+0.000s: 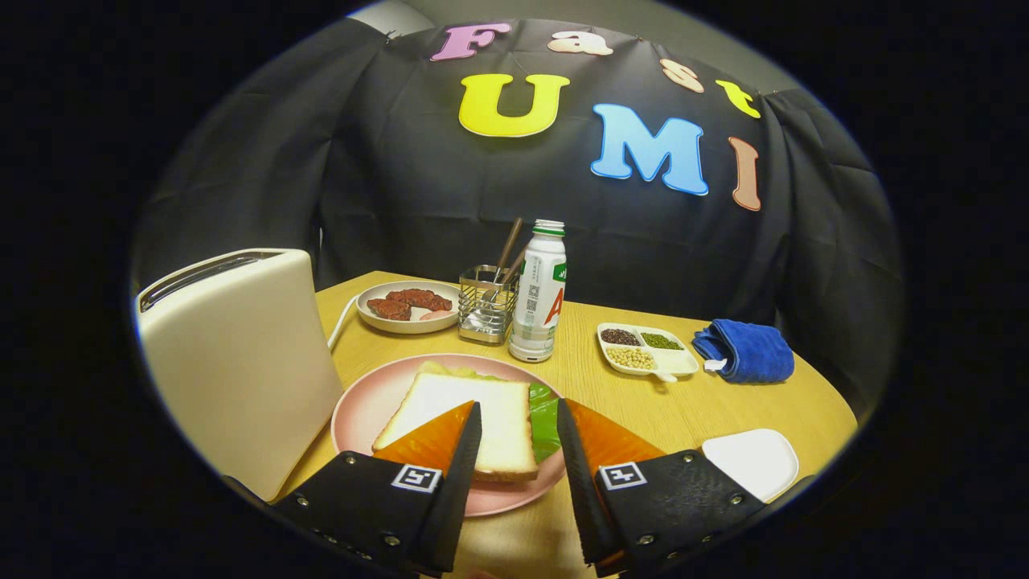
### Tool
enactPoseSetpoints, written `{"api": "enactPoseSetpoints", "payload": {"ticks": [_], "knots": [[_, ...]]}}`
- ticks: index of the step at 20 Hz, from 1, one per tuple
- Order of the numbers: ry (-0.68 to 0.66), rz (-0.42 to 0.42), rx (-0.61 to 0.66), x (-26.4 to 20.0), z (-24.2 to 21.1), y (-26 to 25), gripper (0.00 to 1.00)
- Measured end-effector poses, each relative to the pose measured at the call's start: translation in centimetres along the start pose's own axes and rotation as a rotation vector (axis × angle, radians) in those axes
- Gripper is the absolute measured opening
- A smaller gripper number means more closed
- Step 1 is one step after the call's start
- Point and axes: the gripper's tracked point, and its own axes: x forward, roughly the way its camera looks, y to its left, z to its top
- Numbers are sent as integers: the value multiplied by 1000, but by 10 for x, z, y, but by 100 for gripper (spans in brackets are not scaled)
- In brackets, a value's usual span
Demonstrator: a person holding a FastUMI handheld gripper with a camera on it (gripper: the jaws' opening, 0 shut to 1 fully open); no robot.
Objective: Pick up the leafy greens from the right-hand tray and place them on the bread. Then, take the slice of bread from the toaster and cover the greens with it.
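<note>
A slice of white bread (470,418) lies on top of the leafy greens (545,422), whose green edge sticks out on its right side, all on a pink plate (366,410). My gripper (518,414) hovers open just above the near edge of the plate, with the bread's right part and the greens' edge between and just ahead of the fingers. Nothing is held. The cream toaster (237,362) stands left of the plate, its slots seen only edge-on. A white tray (752,460) sits to the right of the fingers, with nothing visible on it.
Beyond the plate stand a white bottle (539,293) and a wire utensil holder (486,305). A plate of red meat slices (406,305) is behind the toaster. A divided dish of beans (643,347) and a blue cloth (746,351) lie at the right.
</note>
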Motion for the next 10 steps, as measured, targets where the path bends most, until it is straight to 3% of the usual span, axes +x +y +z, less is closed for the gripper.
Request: {"api": "enactPoseSetpoints", "payload": {"ticks": [10], "knots": [[-141, 38, 63, -47, 34, -54, 58]]}}
